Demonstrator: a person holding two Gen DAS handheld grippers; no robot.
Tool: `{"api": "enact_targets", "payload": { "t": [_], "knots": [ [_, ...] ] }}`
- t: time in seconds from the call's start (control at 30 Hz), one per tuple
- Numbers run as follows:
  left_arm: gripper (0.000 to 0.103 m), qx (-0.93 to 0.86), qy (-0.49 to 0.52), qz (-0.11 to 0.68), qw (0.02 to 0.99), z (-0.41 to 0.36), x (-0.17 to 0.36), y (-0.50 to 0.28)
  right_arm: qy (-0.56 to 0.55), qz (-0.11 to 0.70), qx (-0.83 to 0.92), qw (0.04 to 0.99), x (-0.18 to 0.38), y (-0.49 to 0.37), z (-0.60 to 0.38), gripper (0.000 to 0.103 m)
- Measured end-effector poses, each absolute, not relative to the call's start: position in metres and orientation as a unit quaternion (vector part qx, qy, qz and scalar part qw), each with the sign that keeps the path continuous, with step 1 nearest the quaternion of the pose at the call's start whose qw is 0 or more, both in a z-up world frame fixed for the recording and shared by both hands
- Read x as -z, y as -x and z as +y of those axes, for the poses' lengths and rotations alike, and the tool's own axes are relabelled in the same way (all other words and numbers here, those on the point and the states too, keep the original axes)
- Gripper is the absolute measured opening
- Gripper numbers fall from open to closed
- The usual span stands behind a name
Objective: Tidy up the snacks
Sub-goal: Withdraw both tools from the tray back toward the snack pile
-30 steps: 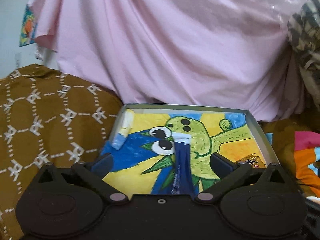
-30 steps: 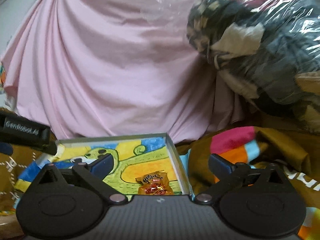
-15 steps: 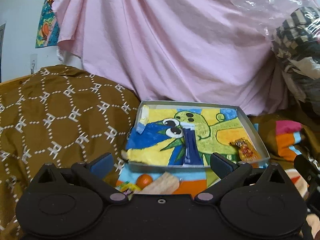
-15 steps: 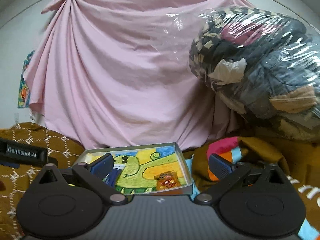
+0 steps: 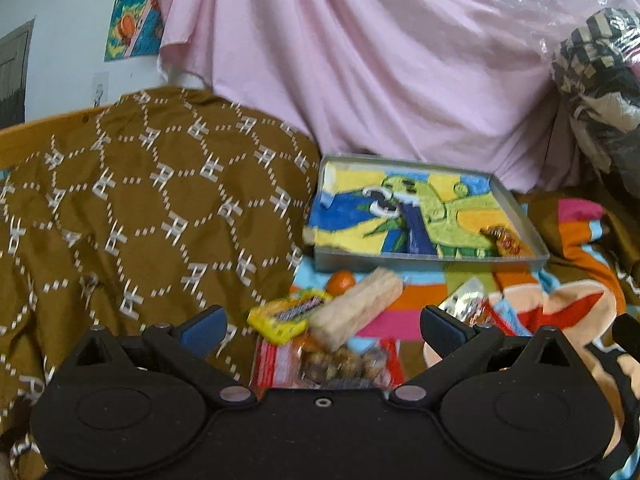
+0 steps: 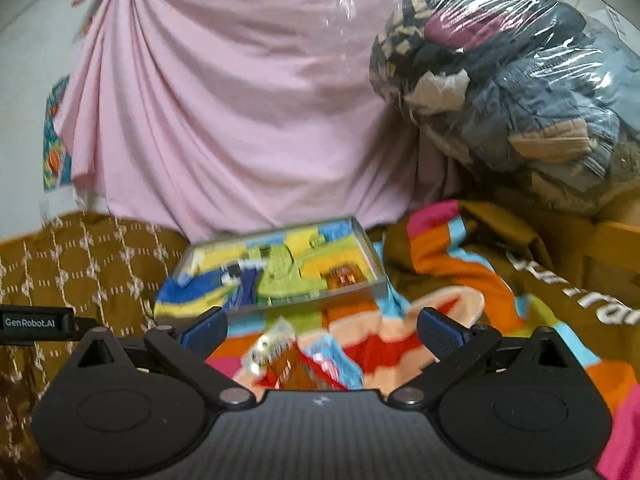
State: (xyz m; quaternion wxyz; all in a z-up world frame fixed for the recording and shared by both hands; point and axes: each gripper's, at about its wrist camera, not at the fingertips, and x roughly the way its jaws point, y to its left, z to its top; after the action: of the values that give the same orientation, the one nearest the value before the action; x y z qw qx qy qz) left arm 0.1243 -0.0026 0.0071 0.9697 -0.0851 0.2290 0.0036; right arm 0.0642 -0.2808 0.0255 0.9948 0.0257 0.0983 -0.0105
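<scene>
A shallow grey tray (image 5: 428,261) with a cartoon-print lining sits on the bed; it also shows in the right wrist view (image 6: 362,285). Inside lie a dark blue packet (image 5: 416,230) and an orange wrapped candy (image 5: 505,239). In front of the tray lie loose snacks: a yellow packet (image 5: 290,314), a pale wafer bar (image 5: 356,308), a small orange ball (image 5: 341,281), a silver packet (image 5: 466,302) and red-wrapped snacks (image 5: 332,364). My left gripper (image 5: 322,322) is open and empty above the loose snacks. My right gripper (image 6: 322,326) is open and empty, pulled back from the tray.
A brown patterned blanket (image 5: 152,216) rises at the left. A colourful striped blanket (image 6: 460,300) covers the bed. A pink sheet (image 6: 240,100) hangs behind. A plastic-wrapped bundle of clothes (image 6: 500,92) sits at the right.
Both grippers have pulled back and up from the tray, still open. The dark blue packet stays in the tray. The loose snacks in front of the tray have come into view.
</scene>
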Motion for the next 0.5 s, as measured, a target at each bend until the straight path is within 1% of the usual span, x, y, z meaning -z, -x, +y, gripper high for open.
{"api": "enact_targets", "payload": {
  "t": [0.3, 0.5],
  "knots": [
    [0.102, 0.002, 0.073, 0.277, 0.958, 0.007, 0.027, -0.115, 0.039, 0.195, -0.004, 0.980, -0.002, -0.070, -0.251, 0.103],
    [0.102, -0.004, 0.087, 0.313, 0.946, 0.016, 0.043, -0.118, 0.077, 0.225, -0.025, 0.971, 0.009, -0.077, -0.234, 0.103]
  ]
}}
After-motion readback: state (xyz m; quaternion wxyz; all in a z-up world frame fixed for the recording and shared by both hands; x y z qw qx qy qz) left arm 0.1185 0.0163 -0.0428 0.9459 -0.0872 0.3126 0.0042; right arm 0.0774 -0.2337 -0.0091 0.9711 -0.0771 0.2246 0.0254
